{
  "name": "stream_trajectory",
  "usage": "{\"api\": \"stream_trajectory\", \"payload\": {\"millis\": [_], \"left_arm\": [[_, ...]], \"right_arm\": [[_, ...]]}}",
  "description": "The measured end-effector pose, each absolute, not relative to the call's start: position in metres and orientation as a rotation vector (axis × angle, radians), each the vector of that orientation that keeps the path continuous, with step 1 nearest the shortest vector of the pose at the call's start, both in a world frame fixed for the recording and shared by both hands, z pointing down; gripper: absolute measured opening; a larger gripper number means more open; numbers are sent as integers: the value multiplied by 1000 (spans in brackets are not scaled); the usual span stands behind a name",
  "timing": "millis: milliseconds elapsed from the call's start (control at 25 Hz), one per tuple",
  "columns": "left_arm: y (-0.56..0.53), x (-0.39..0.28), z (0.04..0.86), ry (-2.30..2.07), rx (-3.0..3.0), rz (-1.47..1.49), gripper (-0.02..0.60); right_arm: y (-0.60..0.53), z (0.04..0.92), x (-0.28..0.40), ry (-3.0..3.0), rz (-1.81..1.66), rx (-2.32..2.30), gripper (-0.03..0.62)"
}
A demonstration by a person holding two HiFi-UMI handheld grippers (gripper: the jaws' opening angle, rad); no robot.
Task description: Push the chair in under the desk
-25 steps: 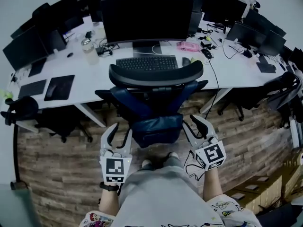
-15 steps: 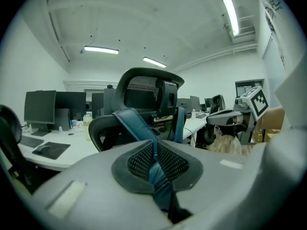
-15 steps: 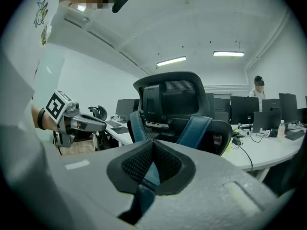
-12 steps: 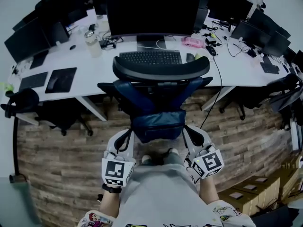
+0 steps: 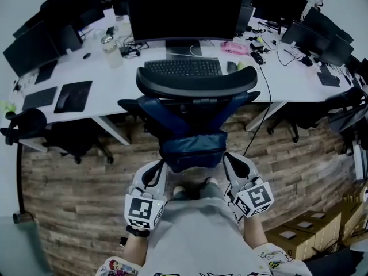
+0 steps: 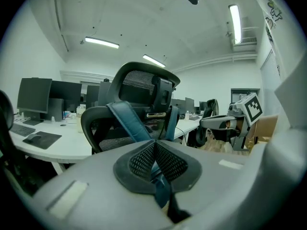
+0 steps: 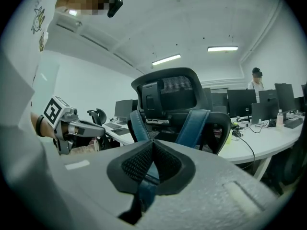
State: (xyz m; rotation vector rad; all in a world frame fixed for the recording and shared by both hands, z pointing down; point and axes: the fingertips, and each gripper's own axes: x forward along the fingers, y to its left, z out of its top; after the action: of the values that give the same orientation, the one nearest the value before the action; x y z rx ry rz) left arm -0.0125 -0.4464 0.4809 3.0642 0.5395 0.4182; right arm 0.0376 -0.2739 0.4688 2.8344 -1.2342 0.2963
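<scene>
Two hand-held grippers, left [image 5: 155,168] and right [image 5: 230,161], flank the chair [image 5: 195,85]; only their own views show jaws closed.

Chair [image 5: 195,84] seat and legs out of sight beneath its backrest.

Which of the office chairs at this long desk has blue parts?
The middle chair, facing the big monitor: its back struts and lumbar pad are blue. The chair at the left and the chair at the right look entirely black.

An office: rows of monitors [image 5: 184,13] on desks [image 5: 121,88]
</scene>
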Motion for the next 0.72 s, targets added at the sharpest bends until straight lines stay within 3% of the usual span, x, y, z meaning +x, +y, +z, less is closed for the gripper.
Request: {"api": "stream_trajectory", "payload": {"millis": [720], "left_arm": [[-454,-11,482,521,3061,412,11]], "right_arm": [[-281,474,43,-1228,309,2800,2]]}}
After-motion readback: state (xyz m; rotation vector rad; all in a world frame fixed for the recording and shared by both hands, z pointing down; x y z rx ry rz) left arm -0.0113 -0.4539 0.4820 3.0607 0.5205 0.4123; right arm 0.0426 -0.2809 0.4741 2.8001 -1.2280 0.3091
